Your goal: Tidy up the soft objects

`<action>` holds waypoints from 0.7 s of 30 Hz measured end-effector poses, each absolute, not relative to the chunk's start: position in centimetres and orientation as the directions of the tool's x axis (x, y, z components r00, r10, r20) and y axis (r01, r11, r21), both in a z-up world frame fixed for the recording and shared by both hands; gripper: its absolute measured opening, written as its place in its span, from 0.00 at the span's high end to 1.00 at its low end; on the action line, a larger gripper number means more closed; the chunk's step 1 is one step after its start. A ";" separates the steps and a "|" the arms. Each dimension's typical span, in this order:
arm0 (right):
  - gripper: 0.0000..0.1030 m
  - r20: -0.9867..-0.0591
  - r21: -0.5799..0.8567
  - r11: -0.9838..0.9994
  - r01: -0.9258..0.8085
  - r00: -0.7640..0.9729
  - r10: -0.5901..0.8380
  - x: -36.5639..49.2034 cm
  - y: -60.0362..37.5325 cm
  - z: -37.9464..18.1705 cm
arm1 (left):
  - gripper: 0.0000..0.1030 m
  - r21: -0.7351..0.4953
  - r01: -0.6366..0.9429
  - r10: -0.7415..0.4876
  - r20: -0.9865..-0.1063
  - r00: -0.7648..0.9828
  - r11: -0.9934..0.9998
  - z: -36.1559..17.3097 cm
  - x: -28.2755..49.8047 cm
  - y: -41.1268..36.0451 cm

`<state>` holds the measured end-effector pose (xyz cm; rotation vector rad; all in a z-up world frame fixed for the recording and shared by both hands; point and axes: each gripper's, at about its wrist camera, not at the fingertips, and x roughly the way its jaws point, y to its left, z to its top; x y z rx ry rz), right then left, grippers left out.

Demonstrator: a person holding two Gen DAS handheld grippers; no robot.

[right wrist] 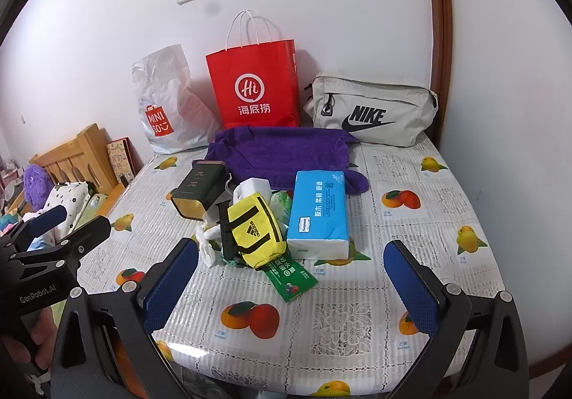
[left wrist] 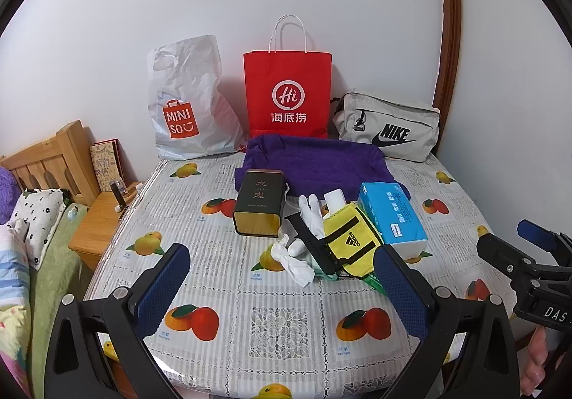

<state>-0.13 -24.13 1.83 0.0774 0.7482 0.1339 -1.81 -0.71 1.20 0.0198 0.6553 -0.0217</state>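
Two jaws wide apart, empty | fruit-print worktop [left wrist: 221, 295] by white wall | yellow pouch [right wrist: 255, 231] at 12 o'clock

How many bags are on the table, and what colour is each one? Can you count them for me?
White bags: 1, the plastic shopping bag
Red bags: 1, the paper bag
Grey bags: 1, the waist bag
Yellow bags: 1, the small pouch
Total: 4 bags
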 end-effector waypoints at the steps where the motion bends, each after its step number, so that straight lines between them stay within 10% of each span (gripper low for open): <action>1: 0.00 -0.672 0.118 0.989 -0.094 0.725 0.149 -0.1 -24.1 1.8 | 0.00 0.012 0.026 -0.013 -0.610 0.793 1.000 1.1 -1.8 -0.7; 21: 0.00 -0.673 0.124 0.987 -0.103 0.722 0.160 0.1 -23.8 1.9 | 0.00 -0.004 0.032 -0.028 -0.610 0.792 0.999 0.5 -1.4 -0.2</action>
